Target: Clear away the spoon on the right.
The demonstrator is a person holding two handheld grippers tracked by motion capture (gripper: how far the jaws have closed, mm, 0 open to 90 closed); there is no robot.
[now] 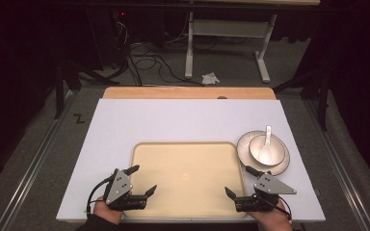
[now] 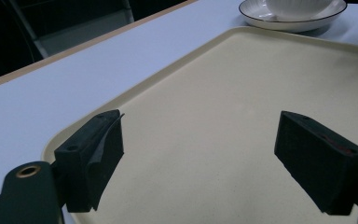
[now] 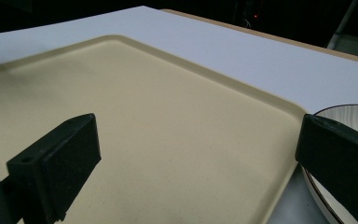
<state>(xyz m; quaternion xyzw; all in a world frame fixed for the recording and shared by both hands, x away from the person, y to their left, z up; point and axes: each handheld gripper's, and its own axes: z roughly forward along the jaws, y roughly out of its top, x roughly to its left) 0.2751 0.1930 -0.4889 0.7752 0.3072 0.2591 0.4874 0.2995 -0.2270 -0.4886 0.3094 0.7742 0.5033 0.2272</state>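
A cream-coloured tray [image 1: 185, 149] lies empty on the white table, near its front edge. To its right stands a white plate [image 1: 243, 149] with a dark rim, bearing a white bowl [image 1: 257, 144] with a white spoon [image 1: 267, 139] in it. My left gripper [image 1: 143, 180] hovers over the tray's front left corner, open, with nothing between its jaws. My right gripper [image 1: 238, 182] stands open over the tray's front right corner, also with nothing in it. In the left gripper view the tray [image 2: 242, 102] spreads ahead with the plate [image 2: 292, 21] beyond. The right gripper view has the tray [image 3: 158, 121] and the plate's rim [image 3: 349, 114].
The white table top [image 1: 183, 118] has a wooden strip along its far edge. Behind it on the floor are cables, a white table frame [image 1: 226, 43] and a crumpled scrap [image 1: 210, 77]. Bare table surface lies beyond and left of the tray.
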